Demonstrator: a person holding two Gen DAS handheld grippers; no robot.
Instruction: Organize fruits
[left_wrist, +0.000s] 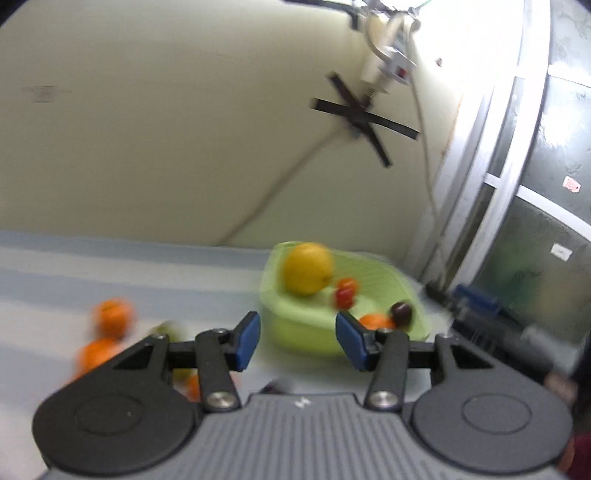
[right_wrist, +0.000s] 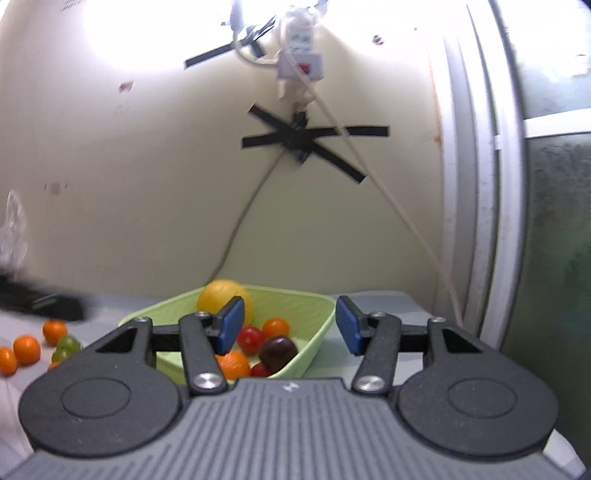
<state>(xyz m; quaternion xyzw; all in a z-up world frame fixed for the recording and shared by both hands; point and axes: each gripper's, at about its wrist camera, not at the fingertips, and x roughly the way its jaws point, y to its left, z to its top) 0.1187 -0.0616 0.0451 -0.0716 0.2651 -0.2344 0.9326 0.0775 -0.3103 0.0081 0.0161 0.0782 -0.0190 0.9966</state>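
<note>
A light green basket (left_wrist: 295, 328) (right_wrist: 314, 306) sits on the table near the wall. It holds a large yellow fruit (left_wrist: 307, 268) (right_wrist: 218, 297), red tomatoes (left_wrist: 345, 293) (right_wrist: 250, 339), a dark plum (left_wrist: 402, 312) (right_wrist: 277, 351) and small oranges (left_wrist: 375, 321) (right_wrist: 275, 328). Loose oranges (left_wrist: 112, 317) (right_wrist: 26, 349) and green fruits (right_wrist: 68, 345) lie on the table to the left. My left gripper (left_wrist: 298, 341) is open and empty, just before the basket. My right gripper (right_wrist: 290, 326) is open and empty above the basket's near side.
The table carries a pale blue striped cloth (left_wrist: 129, 269). A cream wall with black tape crosses (right_wrist: 306, 136) and hanging cables (right_wrist: 406, 214) stands behind. A window frame (right_wrist: 480, 184) is at the right. The other gripper shows dark and blurred at the left (right_wrist: 40, 301).
</note>
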